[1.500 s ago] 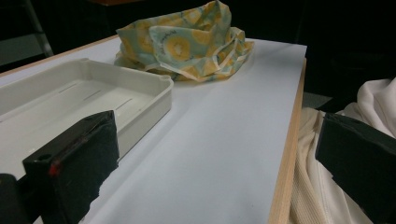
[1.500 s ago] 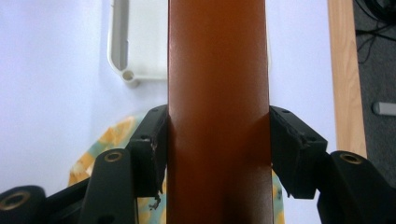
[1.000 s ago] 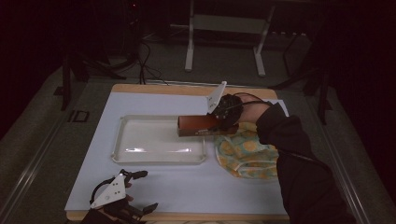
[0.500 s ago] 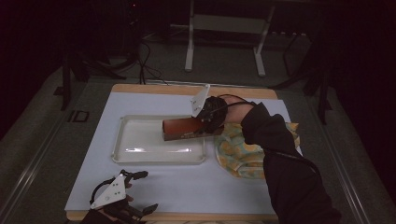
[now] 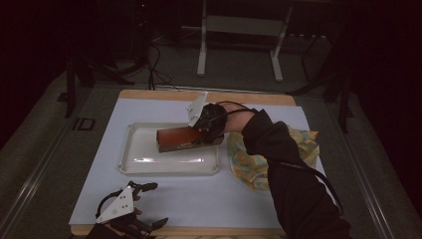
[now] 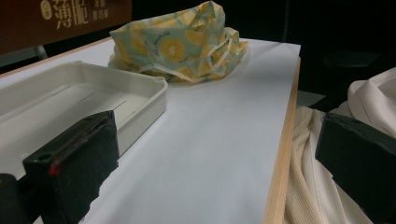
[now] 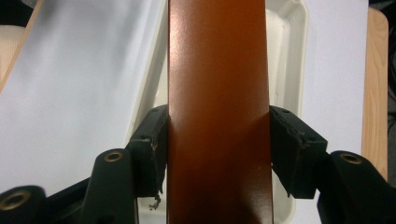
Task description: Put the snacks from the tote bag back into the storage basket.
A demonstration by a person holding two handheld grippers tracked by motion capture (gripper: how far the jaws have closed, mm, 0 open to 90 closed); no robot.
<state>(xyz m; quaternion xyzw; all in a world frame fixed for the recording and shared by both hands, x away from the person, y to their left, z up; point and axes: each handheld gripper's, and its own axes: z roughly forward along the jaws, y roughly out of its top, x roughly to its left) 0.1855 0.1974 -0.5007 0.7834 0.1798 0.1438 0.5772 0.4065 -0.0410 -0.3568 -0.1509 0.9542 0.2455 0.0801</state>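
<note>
Your right tongs pinch the long brown rectangular carton box across its narrow width, near its end. The box hangs over the white shallow plastic tray, just above its floor as far as I can judge. It looks stiff and rather light, with a smooth glossy skin that may slip, so grip the flat sides firmly. Your left tongs rest spread, holding nothing, near the bench edge, in front of the tray. A yellow patterned cloth lies right of the tray.
</note>
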